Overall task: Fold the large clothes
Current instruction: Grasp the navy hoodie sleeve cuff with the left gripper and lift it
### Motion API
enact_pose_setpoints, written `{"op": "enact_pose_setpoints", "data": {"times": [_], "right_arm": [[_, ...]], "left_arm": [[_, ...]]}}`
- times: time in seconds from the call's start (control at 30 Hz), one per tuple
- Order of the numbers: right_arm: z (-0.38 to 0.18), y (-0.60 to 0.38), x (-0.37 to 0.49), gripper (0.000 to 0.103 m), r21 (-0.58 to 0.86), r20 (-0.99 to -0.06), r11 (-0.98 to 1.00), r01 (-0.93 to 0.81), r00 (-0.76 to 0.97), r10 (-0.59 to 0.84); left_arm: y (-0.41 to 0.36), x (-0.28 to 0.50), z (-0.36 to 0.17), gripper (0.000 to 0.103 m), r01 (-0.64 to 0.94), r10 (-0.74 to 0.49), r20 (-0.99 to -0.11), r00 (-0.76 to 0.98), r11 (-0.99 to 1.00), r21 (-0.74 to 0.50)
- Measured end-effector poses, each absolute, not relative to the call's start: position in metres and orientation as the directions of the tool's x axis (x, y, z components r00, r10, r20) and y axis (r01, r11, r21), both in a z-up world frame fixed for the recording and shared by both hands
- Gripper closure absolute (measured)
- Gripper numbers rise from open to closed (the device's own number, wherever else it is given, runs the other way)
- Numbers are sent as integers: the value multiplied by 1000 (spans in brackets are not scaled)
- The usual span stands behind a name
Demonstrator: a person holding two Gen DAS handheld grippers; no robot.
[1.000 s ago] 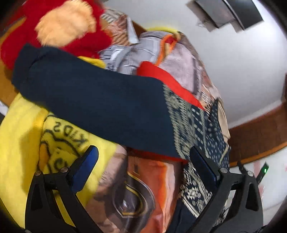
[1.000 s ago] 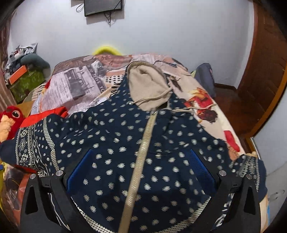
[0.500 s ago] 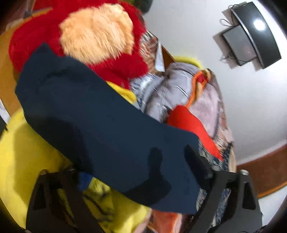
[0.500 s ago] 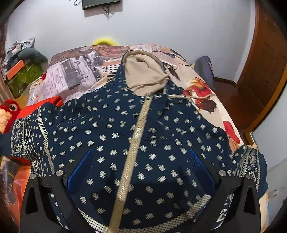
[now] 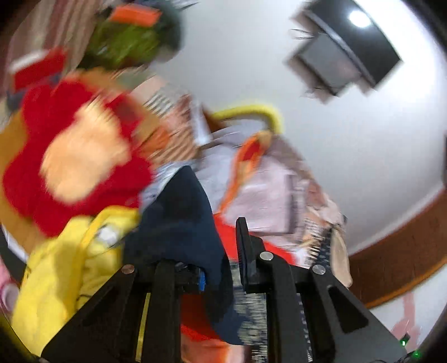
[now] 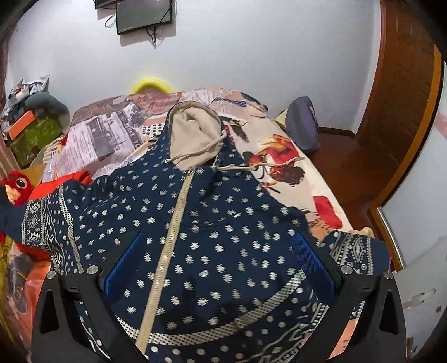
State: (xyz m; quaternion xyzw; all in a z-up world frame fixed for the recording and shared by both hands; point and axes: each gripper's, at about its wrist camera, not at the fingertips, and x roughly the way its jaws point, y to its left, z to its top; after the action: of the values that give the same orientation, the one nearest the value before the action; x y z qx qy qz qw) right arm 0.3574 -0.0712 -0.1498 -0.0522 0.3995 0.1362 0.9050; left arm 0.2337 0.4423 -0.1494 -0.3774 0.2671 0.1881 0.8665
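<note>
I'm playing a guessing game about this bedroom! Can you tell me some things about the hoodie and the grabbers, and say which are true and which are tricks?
1. The hoodie is navy with pale spots. True.
2. Its zipper is undone. False: it is closed.
3. The left gripper, jaws closing, has the dark sleeve cuff between them. True.
4. The right gripper is clamped on the hood. False: its jaws stand wide open over the hoodie's body.
5. A red plush toy sits beside the bed. True.

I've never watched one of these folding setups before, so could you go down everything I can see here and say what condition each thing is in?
Left gripper: jaws closing on the dark cuff.
Sleeve cuff: pinched, lifted off the bed.
Right gripper: open, above the hoodie's front.
Hoodie: spread flat, face up, not yet folded.
Zip: closed.
Hood: lying flat, drawstrings loose.
Wall screen: dark.
</note>
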Motion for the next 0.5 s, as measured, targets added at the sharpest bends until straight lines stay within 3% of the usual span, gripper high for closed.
{"op": "enact_pose_setpoints", "data": {"times": [0.27,0.5], "right_arm": [[-142,-101,355,0,33,-717,960,-277,663,216],[-141,-130,357,0,53,-717,963,-265,661,221]], "left_arm": [[316,316,-56,94,-306,56,-526,849,862,-403],[199,392,-59,95,-116,-97,-539,837,930,-348]]}}
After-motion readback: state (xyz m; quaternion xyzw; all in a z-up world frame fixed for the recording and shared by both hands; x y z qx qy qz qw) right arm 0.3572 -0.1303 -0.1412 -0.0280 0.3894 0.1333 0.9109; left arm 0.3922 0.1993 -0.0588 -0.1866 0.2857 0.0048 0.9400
